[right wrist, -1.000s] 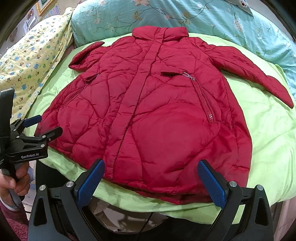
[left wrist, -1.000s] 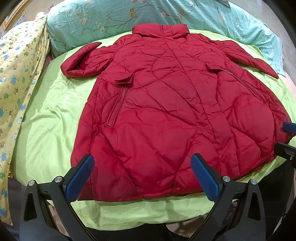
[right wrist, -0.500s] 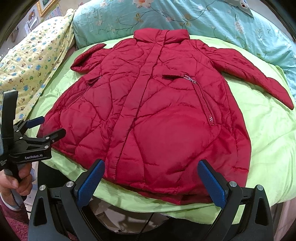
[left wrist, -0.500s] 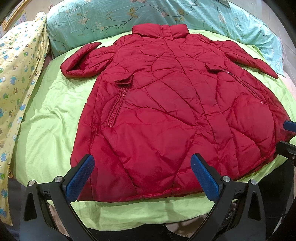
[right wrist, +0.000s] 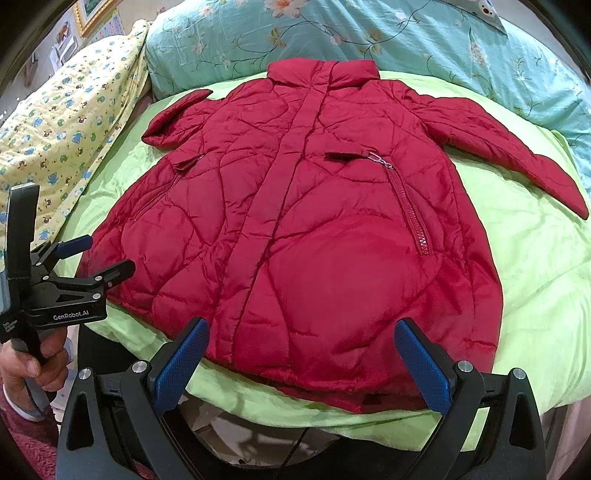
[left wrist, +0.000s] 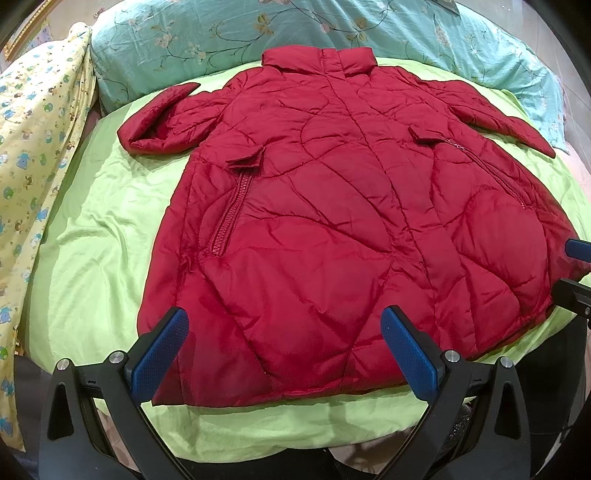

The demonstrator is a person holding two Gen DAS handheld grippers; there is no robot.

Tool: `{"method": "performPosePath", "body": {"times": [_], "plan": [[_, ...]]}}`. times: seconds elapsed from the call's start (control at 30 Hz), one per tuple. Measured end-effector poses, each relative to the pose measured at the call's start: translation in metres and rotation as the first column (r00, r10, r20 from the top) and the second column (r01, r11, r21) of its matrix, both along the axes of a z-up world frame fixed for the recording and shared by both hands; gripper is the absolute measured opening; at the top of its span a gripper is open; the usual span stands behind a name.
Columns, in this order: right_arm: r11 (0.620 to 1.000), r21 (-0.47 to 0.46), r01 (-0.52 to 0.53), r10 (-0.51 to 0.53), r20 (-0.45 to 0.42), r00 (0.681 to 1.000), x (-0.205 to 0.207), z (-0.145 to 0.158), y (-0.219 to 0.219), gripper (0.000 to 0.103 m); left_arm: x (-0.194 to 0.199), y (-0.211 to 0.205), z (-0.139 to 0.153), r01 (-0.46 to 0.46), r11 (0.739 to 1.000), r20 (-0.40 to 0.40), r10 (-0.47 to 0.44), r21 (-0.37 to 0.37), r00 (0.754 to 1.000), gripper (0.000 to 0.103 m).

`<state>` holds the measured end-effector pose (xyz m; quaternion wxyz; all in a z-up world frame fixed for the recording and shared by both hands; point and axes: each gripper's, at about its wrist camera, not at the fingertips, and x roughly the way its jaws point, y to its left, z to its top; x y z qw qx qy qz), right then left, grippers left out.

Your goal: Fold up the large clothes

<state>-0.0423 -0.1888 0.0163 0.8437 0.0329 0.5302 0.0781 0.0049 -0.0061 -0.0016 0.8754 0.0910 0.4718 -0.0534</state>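
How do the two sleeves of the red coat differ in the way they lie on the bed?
The left sleeve is bent back on itself, so its cuff points up toward the pillow; the right sleeve lies stretched out straight, away from the body. The left sleeve looks short and bunched, while the right sleeve shows its full length down to the cuff. Both are the same quilted red fabric and rest on the green sheet.

coat (left wrist: 332, 229) red | sheet (left wrist: 96, 258) lime | pillow (left wrist: 221, 33) teal floral

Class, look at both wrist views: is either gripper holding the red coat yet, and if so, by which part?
Nothing is held. The left gripper and right gripper are both open, poised near the hem of the red quilted coat, not gripping it.
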Motion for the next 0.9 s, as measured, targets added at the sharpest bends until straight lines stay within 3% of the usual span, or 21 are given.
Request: {"method": "performPosePath", "body": {"times": [0.17,0.53,0.9], "plan": [[1.000,-0.012,0.011,-0.010,0.063,0.998,0.002,-0.001,-0.002,0.101,0.004,0.001,-0.002,-0.001,1.000,-0.010,0.001,0.001,1.000,0.103],[0.997,0.042,0.057,-0.061,0.107,0.992,0.012,0.002,-0.026,0.101,0.022,0.003,-0.007,-0.002,1.000,-0.031,0.002,0.003,1.000,0.103],[0.981,0.099,0.168,-0.182,0.164,0.970,0.028,0.005,-0.086,0.101,0.046,0.007,-0.006,-0.025,1.000,-0.004,0.025,0.011,1.000,0.103]]}}
